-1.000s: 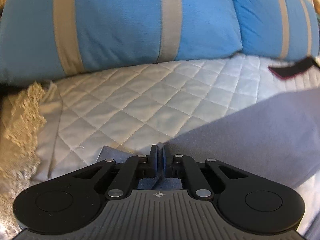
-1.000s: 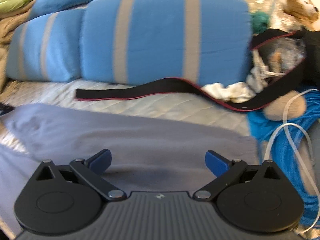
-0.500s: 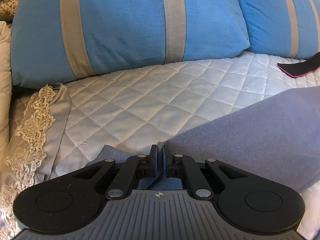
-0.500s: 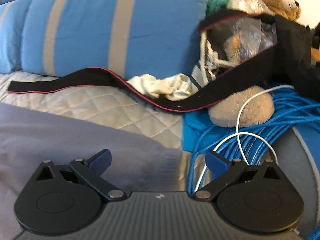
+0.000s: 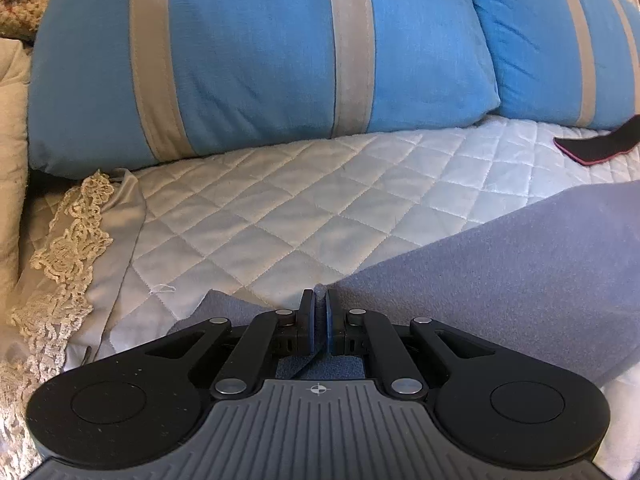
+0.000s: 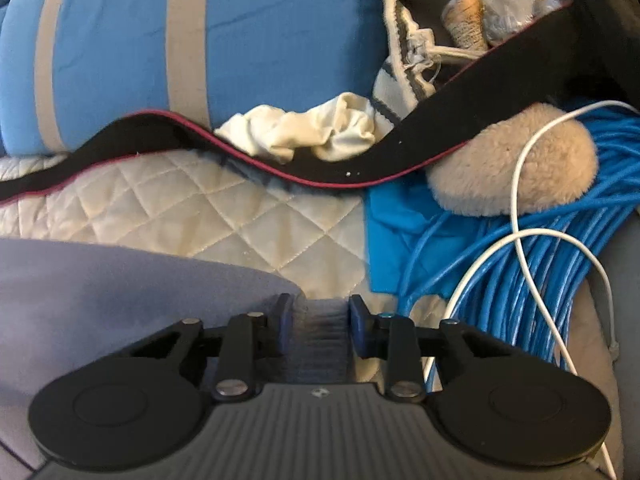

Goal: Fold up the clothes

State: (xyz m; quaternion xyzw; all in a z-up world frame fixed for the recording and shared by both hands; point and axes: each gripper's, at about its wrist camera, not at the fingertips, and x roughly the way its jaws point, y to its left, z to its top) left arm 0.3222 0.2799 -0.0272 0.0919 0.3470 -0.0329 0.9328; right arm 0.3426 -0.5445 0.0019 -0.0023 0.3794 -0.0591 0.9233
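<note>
While we keep the left gripper (image 5: pixel 319 322) clamped tight on a corner of the grey-blue garment (image 5: pixel 500 280), the cloth stretches off to the right across the quilted bedspread (image 5: pixel 304 208), in front of the blue striped pillows (image 5: pixel 256 60). Our right gripper (image 6: pixel 318 326) is closing, its blue pads (image 6: pixel 283 322) on either side of the garment's ribbed hem (image 6: pixel 318 320) at the far end. Just beside it lie the blue cable coil (image 6: pixel 532 276) and a white cord (image 6: pixel 520 184), with a black strap (image 6: pixel 320 160) beyond
</note>
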